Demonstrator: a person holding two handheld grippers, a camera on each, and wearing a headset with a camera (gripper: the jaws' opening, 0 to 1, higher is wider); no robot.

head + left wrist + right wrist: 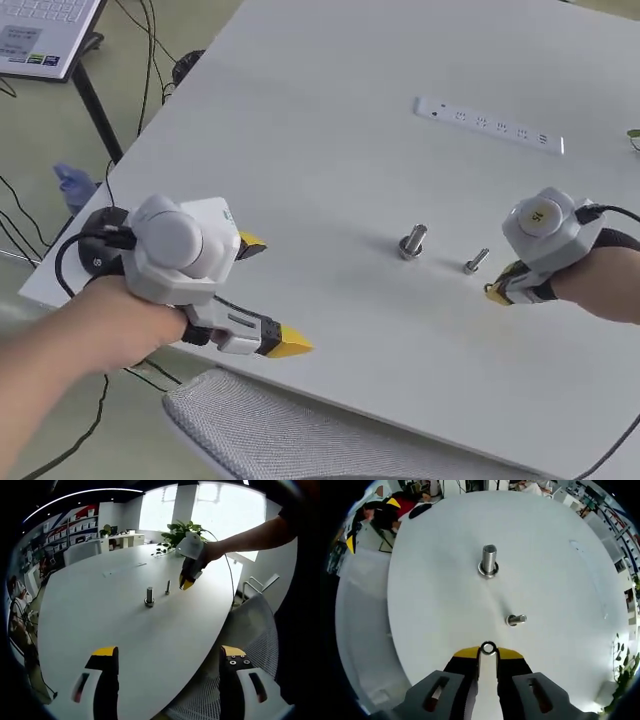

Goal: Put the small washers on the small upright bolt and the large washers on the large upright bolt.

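Near the table's middle, the large bolt (412,241) (149,596) (488,560) stands upright on its wide head. The small bolt (475,261) (168,586) (516,620) stands just to its right. My right gripper (497,291) (488,655) hovers close beside the small bolt, shut on a metal washer (483,649) pinched at its yellow tips; I cannot tell the washer's size. That gripper (186,583) also hangs over the bolts in the left gripper view. My left gripper (270,295) (169,652) is open and holds nothing, near the table's front left edge.
A white power strip (490,125) (125,569) lies on the white table (320,150) behind the bolts. A grey mesh chair (270,430) sits against the near edge. A laptop (40,35) and cables are off the table's left side.
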